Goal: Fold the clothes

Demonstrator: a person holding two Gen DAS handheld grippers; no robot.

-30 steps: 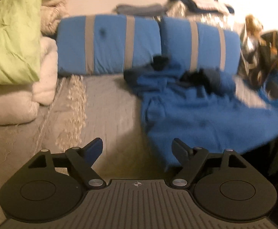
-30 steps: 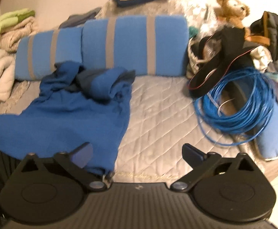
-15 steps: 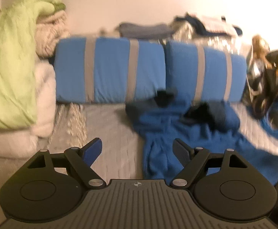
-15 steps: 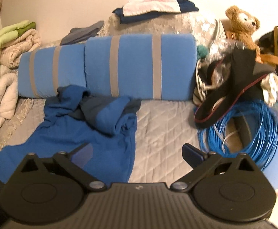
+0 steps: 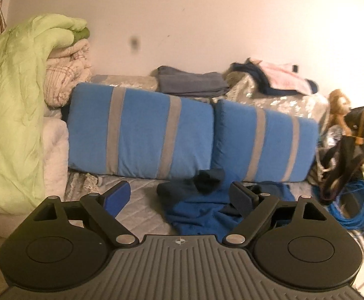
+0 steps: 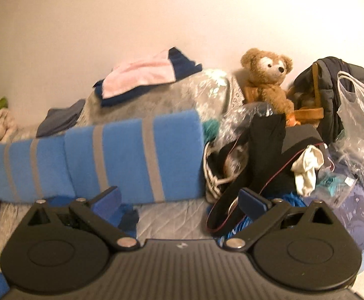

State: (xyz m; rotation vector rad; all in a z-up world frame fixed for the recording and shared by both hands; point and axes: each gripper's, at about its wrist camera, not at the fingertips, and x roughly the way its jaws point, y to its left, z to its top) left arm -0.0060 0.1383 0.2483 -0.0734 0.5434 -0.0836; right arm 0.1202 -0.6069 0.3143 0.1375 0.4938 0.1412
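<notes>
Left wrist: blue garment crumpled, long axis unclear.

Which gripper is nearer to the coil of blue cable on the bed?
Right. The right gripper hangs open with the coil of blue cable just past its right finger. The left gripper, also open, faces the crumpled blue garment; the coil lies off to its right.

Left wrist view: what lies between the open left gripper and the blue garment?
Nothing. In the left wrist view the left gripper frames the blue garment directly, lying on the grey quilted bedspread.
</notes>
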